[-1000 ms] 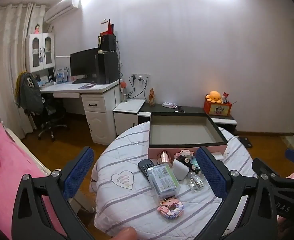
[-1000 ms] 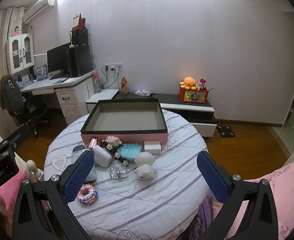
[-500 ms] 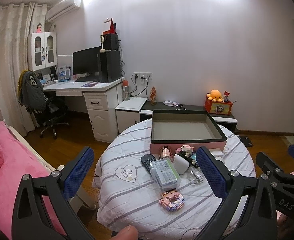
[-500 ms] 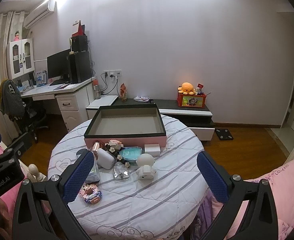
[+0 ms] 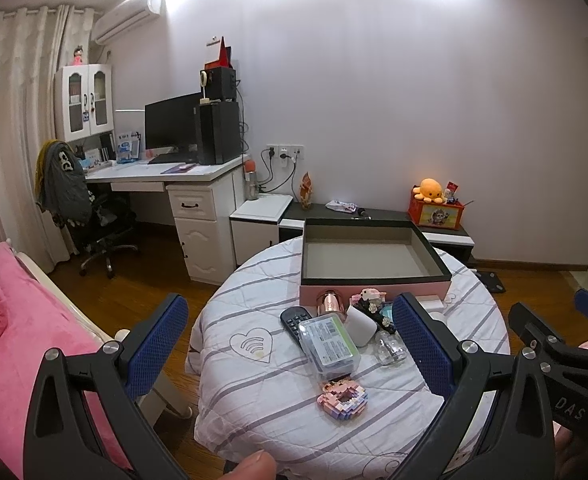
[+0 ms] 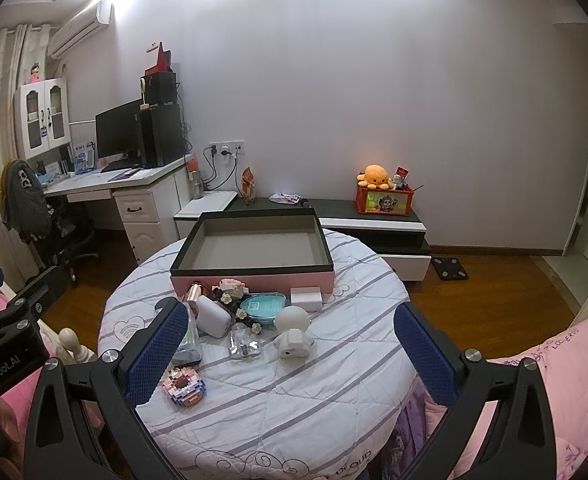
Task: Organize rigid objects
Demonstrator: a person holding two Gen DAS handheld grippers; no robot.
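Observation:
An empty pink box with a black rim [image 5: 373, 279] [image 6: 254, 276] stands at the back of the round table. In front of it lie several small objects: a clear plastic case [image 5: 329, 342], a black remote [image 5: 294, 318], a rose-gold cylinder [image 5: 328, 301], a white device [image 6: 213, 316], a teal tin [image 6: 262, 305], a white robot figure [image 6: 292, 330], a clear bottle [image 6: 245, 345] and a pink block donut [image 5: 342, 397] [image 6: 184, 387]. My left gripper [image 5: 290, 348] and right gripper [image 6: 288, 354] are open and empty, held back from the table's near side.
The round table has a striped white cloth [image 6: 313, 400]. A pink bed [image 5: 10, 320] is at the left, pink bedding [image 6: 565, 380] at the right. A desk with monitor [image 5: 174, 168] and a low cabinet [image 6: 373, 224] stand by the wall.
Both grippers have drawn back and up from the table, so the table and objects look smaller and farther. Nothing on the table has moved.

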